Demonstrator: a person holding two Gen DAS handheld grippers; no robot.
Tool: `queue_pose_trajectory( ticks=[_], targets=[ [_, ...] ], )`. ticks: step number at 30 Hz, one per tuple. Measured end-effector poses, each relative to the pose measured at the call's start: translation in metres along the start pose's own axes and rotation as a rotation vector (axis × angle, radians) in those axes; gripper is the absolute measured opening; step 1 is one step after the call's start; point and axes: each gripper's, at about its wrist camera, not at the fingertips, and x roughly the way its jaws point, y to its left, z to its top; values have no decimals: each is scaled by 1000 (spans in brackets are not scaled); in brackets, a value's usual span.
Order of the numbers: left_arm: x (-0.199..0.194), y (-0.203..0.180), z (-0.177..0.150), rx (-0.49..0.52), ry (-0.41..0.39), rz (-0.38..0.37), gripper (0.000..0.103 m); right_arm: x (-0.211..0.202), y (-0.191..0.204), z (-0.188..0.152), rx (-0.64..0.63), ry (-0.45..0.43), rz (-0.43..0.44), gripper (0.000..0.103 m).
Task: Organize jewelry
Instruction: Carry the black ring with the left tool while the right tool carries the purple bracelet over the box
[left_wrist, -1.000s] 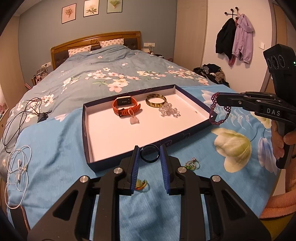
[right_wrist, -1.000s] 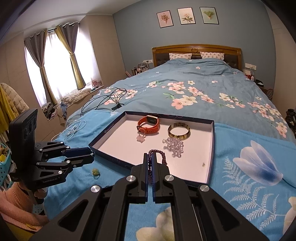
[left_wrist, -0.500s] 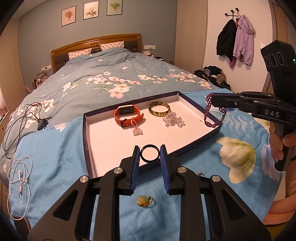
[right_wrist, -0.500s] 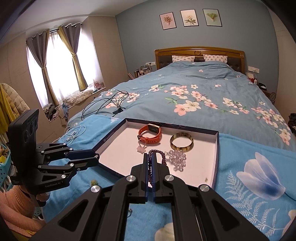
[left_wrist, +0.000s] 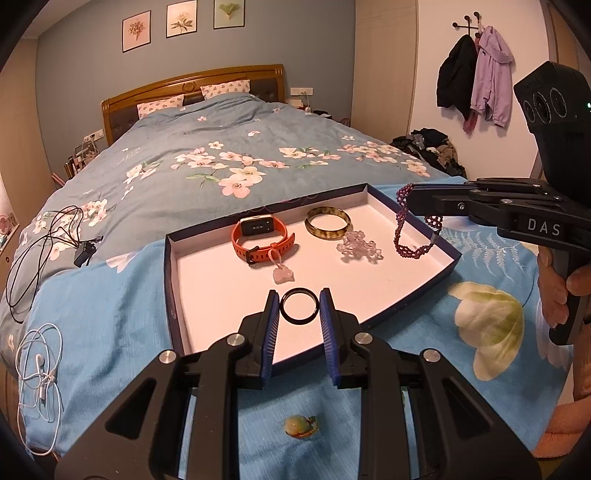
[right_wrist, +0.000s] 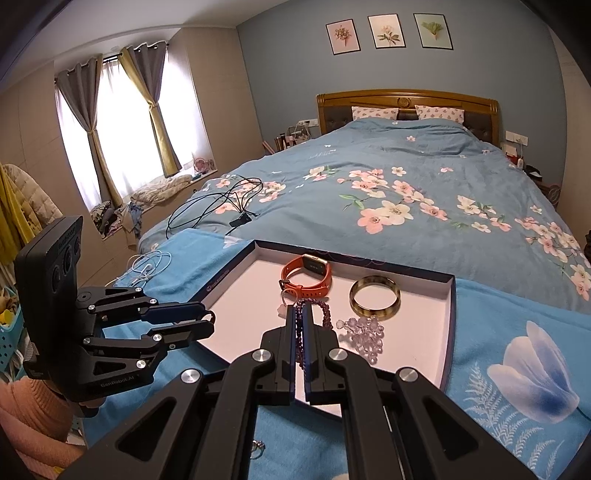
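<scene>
Both claws carrying jewelry over the tray on the bed.
Left wrist view: left claw (left_wrist: 298, 308) grips a black ring (left_wrist: 299, 306) above the tray (left_wrist: 413, 291), further in than before; right claw (left_wrist: 408, 201), marked "DAS", dangles a purple bead bracelet (left_wrist: 415, 236). Right wrist view: right claw (right_wrist: 300, 325) pinches the bracelet (right_wrist: 314, 308) above the tray (right_wrist: 448, 332); left claw (right_wrist: 205, 321) reads "GenRobot.AI".

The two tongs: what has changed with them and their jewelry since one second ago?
Both tongs moved forward over the tray. The left tongs carried the black ring from before the near rim to above the tray floor. The right tongs brought the purple bead bracelet from outside the right rim to inside. Both grips unchanged; the orange watch, bangle and clear beads lie as before.
</scene>
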Motion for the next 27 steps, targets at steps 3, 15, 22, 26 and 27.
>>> queue_pose_trajectory(
  ticks=[3, 15, 22, 26, 27],
  targets=[
    [6, 2, 2, -1, 6, 4, 22, 6, -1, 2, 4, 8, 7, 2],
    [24, 5, 9, -5, 36, 14, 22, 27, -9, 5, 34, 46, 28, 2],
    [37, 7, 13, -10, 56, 13, 22, 41, -17, 5, 63, 67, 44, 2],
    [45, 6, 14, -2, 72, 16, 22, 47, -20, 4, 74, 78, 47, 2],
    [47, 6, 14, 0, 75, 17, 22, 48, -21, 4, 78, 80, 51, 2]
  ],
)
